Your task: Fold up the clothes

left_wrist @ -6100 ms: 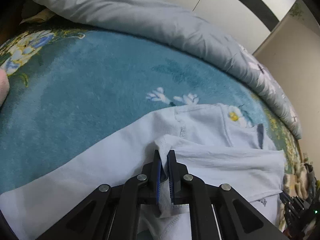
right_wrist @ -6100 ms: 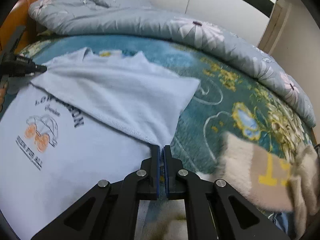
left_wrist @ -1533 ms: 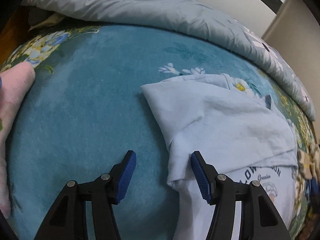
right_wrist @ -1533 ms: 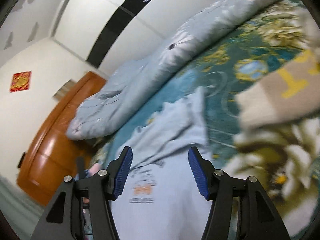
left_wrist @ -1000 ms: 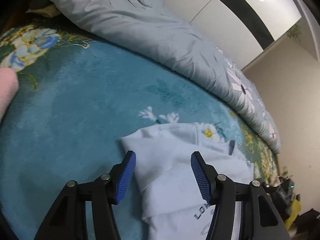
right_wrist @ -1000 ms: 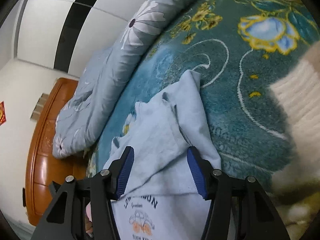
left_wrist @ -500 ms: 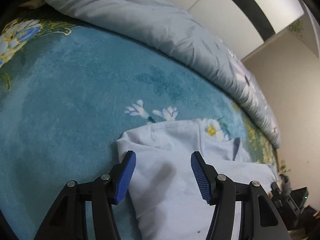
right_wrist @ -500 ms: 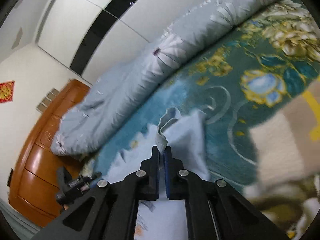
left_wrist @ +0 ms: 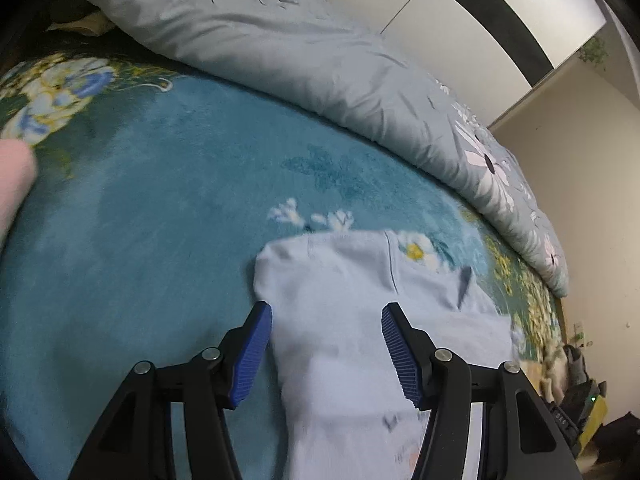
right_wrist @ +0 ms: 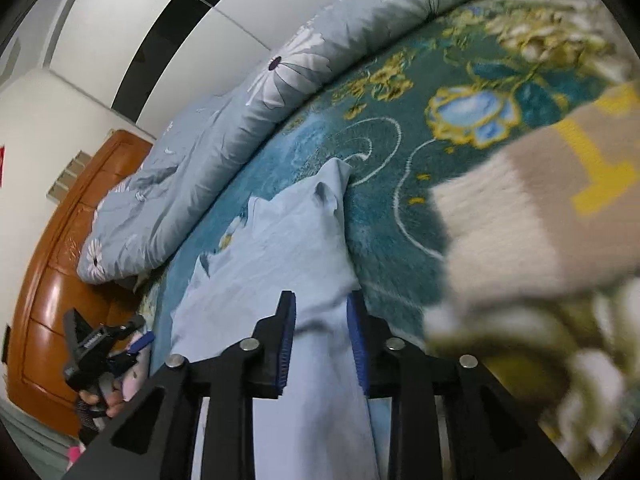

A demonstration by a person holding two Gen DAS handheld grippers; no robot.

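Now that your right gripper [right_wrist: 322, 340] has let go of the sleeve it pinched half a second ago, both jaws stand open. The shirt [left_wrist: 360, 320] lies mid-blanket [left_wrist: 140, 220], sleeves folded in; left gripper [left_wrist: 326, 344] hovers over its shoulder. Next: fold the hem up.
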